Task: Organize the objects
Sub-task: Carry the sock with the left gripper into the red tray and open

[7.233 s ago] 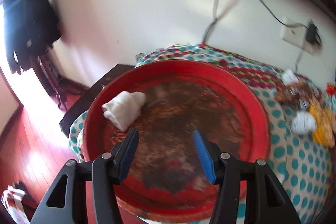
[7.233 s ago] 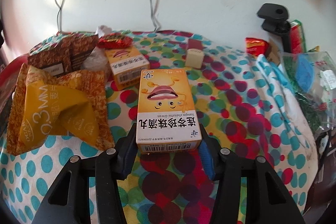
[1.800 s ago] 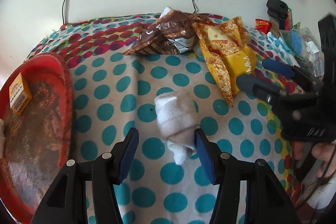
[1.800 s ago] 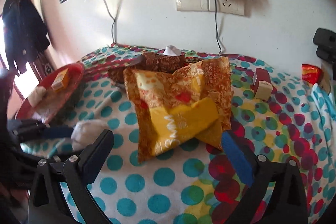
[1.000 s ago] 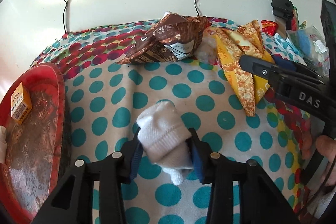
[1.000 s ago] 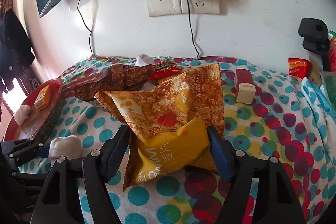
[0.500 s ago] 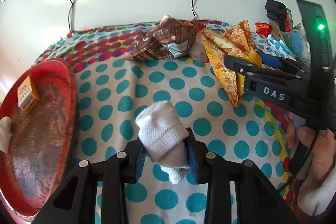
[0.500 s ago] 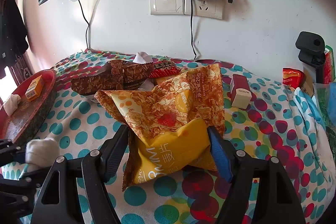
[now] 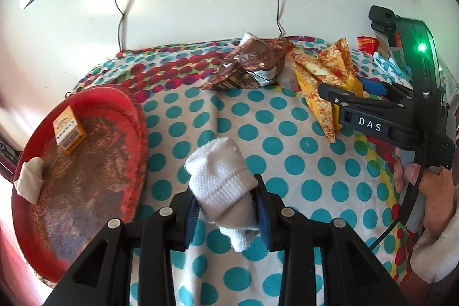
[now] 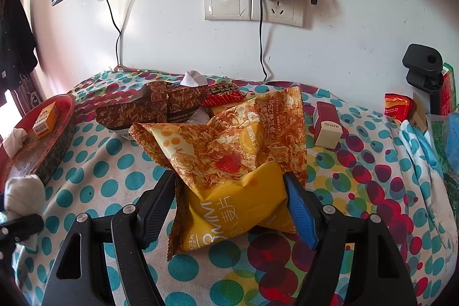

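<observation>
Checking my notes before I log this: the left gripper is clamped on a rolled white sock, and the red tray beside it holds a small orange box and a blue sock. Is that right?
Not quite. The second sock on the red tray is white, not blue, as the left wrist view shows. The rest holds: the left gripper is clamped on a rolled white sock, and the small orange box lies on the tray.

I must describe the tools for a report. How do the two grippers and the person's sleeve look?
Both grippers, left and right, have black plastic frames, silver screws and blue ribbed pads. The right one bears white letters "DAS", a green light and a black cable. The sleeve is cream and fluffy.
</observation>
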Demonstrator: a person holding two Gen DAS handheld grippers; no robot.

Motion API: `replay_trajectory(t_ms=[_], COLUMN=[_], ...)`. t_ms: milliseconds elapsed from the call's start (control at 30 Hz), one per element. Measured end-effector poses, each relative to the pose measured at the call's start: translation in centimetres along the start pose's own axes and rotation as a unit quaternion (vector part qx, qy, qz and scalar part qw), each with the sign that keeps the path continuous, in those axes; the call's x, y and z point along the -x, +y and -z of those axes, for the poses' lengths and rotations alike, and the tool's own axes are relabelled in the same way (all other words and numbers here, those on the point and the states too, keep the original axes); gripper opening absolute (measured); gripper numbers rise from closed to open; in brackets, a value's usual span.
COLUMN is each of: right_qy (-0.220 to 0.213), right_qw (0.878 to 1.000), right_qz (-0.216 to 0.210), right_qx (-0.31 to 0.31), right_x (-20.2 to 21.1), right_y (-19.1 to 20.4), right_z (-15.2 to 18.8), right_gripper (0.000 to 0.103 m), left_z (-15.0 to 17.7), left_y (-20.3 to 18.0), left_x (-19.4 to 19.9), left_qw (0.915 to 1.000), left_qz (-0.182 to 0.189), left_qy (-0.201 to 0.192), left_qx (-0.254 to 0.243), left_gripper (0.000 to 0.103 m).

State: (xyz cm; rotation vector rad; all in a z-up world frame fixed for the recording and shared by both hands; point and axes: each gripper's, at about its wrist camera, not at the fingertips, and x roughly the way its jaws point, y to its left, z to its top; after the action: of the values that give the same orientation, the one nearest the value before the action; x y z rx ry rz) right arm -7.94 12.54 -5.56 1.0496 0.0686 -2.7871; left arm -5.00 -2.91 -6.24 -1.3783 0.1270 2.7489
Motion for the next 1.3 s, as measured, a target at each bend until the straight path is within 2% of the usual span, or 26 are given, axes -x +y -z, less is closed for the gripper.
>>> replay_trajectory(t_ms=[433,600,833,967,1067,1133,1300], right_qy=[-0.001,-0.001,-0.001,-0.001,-0.001,-0.001,-0.001], right_qw=[1.0,1.0,1.0,1.0,1.0,1.0,1.0], right_qz=[0.003,0.004,0.004,0.004,0.004,0.004,0.004], right_qx=[-0.008,-0.008,-0.008,-0.008,-0.01,-0.01,-0.01], right_x=[0.1,0.1,0.1,0.1,0.1,0.1,0.1], right_y=[-0.2,-0.2,-0.2,-0.2,-0.2,-0.3,-0.3], right_z=[0.0,0.0,-0.1,-0.1,-0.1,-0.1,-0.1], right_gripper=[0.072,0.072,0.072,0.072,0.072,0.073,0.073], left_z=[0.7,1.6,2.3,1.4,0.3,-0.4,-2.5], left_y=[4.9,8.5,15.2,19.2,22.2,24.0,27.3], left_x=[2.0,2.2,2.1,2.2,1.7,1.1,-1.7], left_qw=[0.9985,0.996,0.9879,0.9834,0.9803,0.98,0.977], left_qz=[-0.045,-0.067,-0.085,-0.105,-0.106,-0.099,-0.112], left_qy=[-0.005,0.004,0.019,0.021,0.023,0.031,0.056], left_qx=[0.031,0.059,0.128,0.146,0.165,0.17,0.173], left_gripper=[0.035,0.035,0.035,0.035,0.035,0.035,0.035])
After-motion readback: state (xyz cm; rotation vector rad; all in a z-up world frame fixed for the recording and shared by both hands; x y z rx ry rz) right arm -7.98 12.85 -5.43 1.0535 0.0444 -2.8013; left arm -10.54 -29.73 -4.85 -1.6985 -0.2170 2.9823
